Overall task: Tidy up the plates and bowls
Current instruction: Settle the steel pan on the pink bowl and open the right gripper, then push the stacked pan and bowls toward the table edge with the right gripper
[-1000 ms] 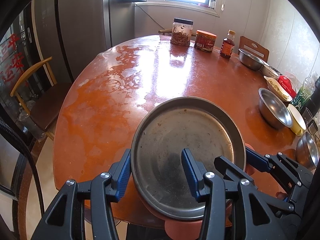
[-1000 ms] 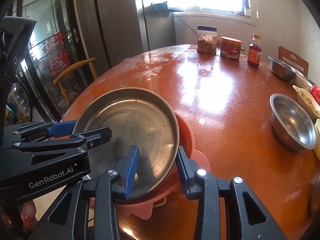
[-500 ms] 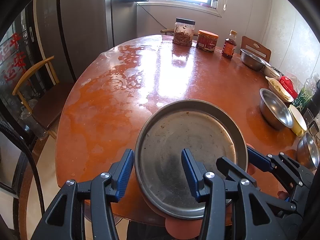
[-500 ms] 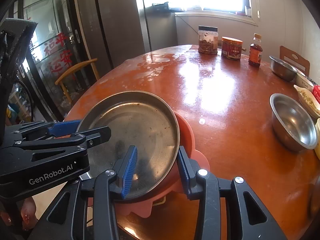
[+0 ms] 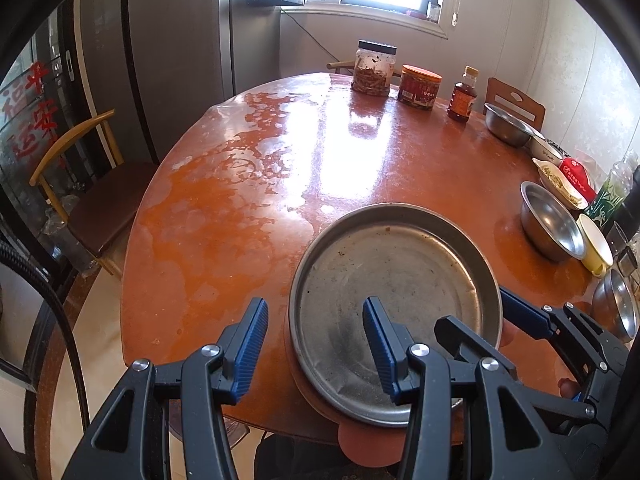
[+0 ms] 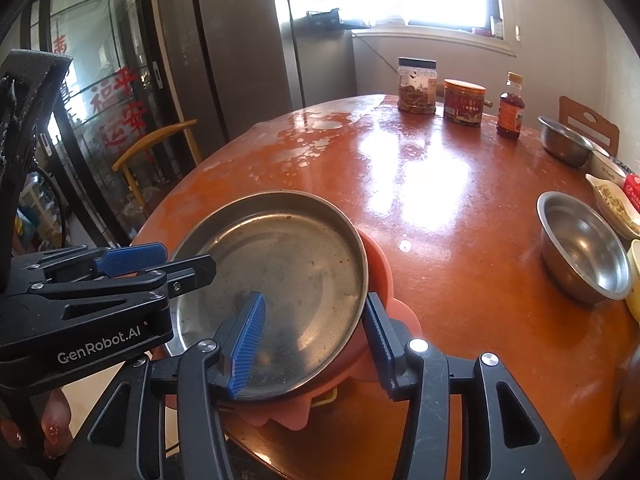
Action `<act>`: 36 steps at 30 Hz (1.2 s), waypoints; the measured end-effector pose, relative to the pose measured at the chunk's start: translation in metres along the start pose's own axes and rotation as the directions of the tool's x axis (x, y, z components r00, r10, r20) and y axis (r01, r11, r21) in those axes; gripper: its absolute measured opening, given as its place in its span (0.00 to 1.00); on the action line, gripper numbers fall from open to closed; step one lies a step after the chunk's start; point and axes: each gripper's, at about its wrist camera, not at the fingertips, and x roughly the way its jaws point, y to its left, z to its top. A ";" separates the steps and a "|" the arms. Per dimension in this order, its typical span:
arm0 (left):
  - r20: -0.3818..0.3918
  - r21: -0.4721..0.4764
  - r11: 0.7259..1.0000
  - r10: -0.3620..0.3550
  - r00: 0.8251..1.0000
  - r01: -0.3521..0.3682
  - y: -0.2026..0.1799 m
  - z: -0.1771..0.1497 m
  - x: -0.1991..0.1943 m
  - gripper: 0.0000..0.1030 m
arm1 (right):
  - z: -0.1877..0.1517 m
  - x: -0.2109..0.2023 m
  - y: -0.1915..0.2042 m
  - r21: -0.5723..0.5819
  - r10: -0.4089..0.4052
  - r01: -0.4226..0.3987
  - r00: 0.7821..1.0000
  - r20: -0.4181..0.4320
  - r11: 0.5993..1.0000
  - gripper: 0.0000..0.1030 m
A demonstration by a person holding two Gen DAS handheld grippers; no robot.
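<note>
Left wrist view, step: I read this as the stacking step; the metal plate (image 5: pixel 394 312) sits on a pink plate (image 5: pixel 370 446) at the near edge of the tabletop (image 5: pixel 224 216).
Left wrist view, left hand-held gripper (image 5: pixel 316 344): released; its jaws stand apart, one finger outside the metal plate's left rim, the other over the plate's floor. I cannot tell whether either pad touches the rim.
Left wrist view, right hand-held gripper (image 5: pixel 516 320): it reaches in at the plate's right rim; from here I cannot tell its state.
Left wrist view, other dishes: a steel bowl (image 5: pixel 550 226) and a yellow cup (image 5: pixel 596 250) sit well apart to the right, with a second steel bowl (image 5: pixel 508 124) farther back.

Right wrist view, right hand-held gripper (image 6: pixel 316 342): released; jaws apart and straddling the near right rim, one finger over the metal plate (image 6: pixel 280 280), the other outside, beside the pink plate (image 6: pixel 384 276).
Right wrist view, left hand-held gripper (image 6: pixel 160 260): it lies at the plate's left rim, jaws apart.
Right wrist view, next move: I judge that either both close on the rims to shift the stack, or I back off and go for the steel bowl (image 6: pixel 582 246) on the right. The stack overhangs the edge, so any push should go inward.
Right wrist view, orientation: the metal plate is round, so it has no long axis; it lies roughly flat, open side up.
</note>
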 end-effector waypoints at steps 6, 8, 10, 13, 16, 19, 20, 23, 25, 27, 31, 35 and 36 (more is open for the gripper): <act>0.008 -0.001 1.000 0.000 1.000 0.000 -0.001 0.000 -0.004 0.47 | 0.000 -0.002 0.000 0.002 0.000 0.000 1.000 0.008 1.000 0.57; 0.012 -0.004 1.000 0.000 1.000 0.000 0.000 0.000 -0.006 0.47 | 0.000 -0.005 -0.001 0.004 -0.004 0.003 1.000 0.016 1.000 0.57; 0.016 -0.006 1.000 -0.003 1.000 0.003 0.000 -0.001 -0.008 0.48 | 0.001 -0.006 -0.001 0.004 -0.008 0.008 1.000 0.020 1.000 0.58; 0.019 -0.009 1.000 -0.007 1.000 0.007 0.000 -0.001 -0.009 0.48 | 0.001 -0.009 0.000 0.000 -0.013 0.013 1.000 0.025 1.000 0.58; 0.019 -0.009 1.000 -0.007 1.000 0.007 -0.001 0.000 -0.010 0.48 | 0.001 -0.009 -0.001 0.003 -0.017 0.017 1.000 0.026 1.000 0.58; 0.025 -0.011 1.000 -0.005 1.000 0.005 -0.001 0.000 -0.010 0.48 | 0.001 -0.011 -0.002 0.012 -0.022 0.022 0.999 0.027 1.000 0.61; 0.027 -0.013 1.000 -0.001 1.000 0.002 -0.001 0.000 -0.011 0.48 | 0.002 -0.012 -0.002 0.015 -0.026 0.026 0.999 0.031 1.000 0.66; 0.036 -0.014 1.000 -0.002 0.999 0.003 -0.002 -0.001 -0.015 0.48 | 0.001 -0.017 -0.003 0.017 -0.035 0.034 0.999 0.041 0.999 0.71; 0.044 -0.011 1.000 -0.001 0.999 0.001 -0.003 -0.002 -0.019 0.48 | 0.001 -0.020 -0.003 0.013 -0.039 0.038 0.998 0.047 0.999 0.71; 0.048 -0.010 1.000 -0.001 0.999 0.001 -0.005 -0.001 -0.021 0.48 | 0.001 -0.024 -0.003 0.012 -0.041 0.040 0.998 0.054 0.999 0.71; 0.062 -0.001 1.000 -0.005 0.998 0.005 -0.011 -0.001 -0.029 0.48 | 0.001 -0.033 -0.006 0.016 -0.051 0.050 0.996 0.070 0.999 0.72; 0.073 0.008 1.000 -0.020 0.997 0.019 -0.020 -0.003 -0.035 0.49 | -0.002 -0.044 -0.013 0.028 -0.072 0.070 0.993 0.089 0.997 0.72; 0.075 0.012 1.000 -0.022 0.997 0.022 -0.023 -0.003 -0.037 0.49 | -0.003 -0.046 -0.015 0.032 -0.077 0.075 0.993 0.091 0.997 0.72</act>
